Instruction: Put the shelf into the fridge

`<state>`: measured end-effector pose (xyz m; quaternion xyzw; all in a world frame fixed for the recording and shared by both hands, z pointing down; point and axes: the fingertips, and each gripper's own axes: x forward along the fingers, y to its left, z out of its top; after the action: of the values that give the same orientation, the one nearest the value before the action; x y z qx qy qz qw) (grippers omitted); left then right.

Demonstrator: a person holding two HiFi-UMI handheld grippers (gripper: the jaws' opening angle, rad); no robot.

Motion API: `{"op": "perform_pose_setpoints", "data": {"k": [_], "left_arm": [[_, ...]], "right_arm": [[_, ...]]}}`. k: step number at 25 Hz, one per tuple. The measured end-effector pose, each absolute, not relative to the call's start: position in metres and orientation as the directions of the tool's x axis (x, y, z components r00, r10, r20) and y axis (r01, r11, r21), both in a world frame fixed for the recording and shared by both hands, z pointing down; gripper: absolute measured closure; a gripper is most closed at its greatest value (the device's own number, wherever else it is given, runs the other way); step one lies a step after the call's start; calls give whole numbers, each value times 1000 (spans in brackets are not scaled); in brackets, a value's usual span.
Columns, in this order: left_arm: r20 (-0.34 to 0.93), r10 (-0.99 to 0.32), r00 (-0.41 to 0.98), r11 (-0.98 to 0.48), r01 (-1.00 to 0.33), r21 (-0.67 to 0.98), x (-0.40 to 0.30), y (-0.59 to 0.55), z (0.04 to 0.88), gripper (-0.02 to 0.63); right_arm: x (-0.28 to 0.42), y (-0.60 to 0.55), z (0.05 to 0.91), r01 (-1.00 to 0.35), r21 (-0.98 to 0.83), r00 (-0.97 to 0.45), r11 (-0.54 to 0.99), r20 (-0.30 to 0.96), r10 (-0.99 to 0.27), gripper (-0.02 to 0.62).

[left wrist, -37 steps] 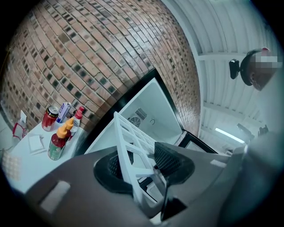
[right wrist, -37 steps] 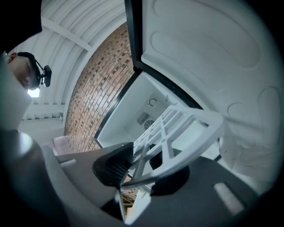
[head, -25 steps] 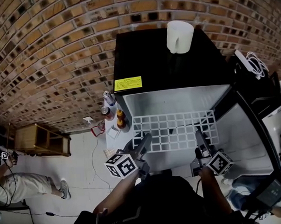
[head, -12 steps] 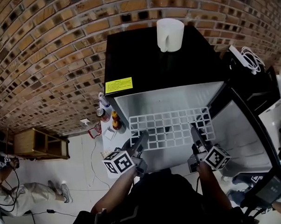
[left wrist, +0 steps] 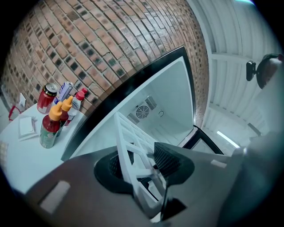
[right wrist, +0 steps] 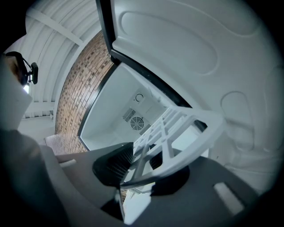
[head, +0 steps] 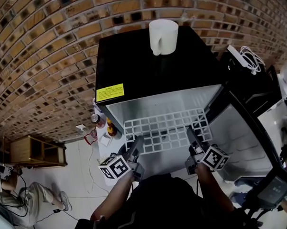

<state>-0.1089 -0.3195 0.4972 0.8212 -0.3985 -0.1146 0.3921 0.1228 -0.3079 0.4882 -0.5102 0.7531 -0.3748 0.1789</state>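
The white plastic grid shelf is lying seemingly partway inside the black fridge. The left gripper and right gripper are clamping it.

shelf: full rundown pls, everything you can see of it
The shelf is a white open grid of rectangular cells with a thicker rim, plastic or coated wire by its look, with no visible damage. It lies roughly level at the open front of the fridge, far edge toward the white cavity. The left gripper clamps its near left edge, the right gripper its near right edge. Whether it rests on any rail cannot be told.
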Motion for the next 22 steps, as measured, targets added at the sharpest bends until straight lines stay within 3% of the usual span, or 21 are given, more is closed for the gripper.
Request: {"op": "perform_pose_setpoints", "data": {"k": [22], "left_arm": [[142, -759, 635, -336, -569, 750, -104, -335, 499, 472]], "right_arm": [[126, -331, 491, -619, -772, -383, 144, 137, -913, 471]]}}
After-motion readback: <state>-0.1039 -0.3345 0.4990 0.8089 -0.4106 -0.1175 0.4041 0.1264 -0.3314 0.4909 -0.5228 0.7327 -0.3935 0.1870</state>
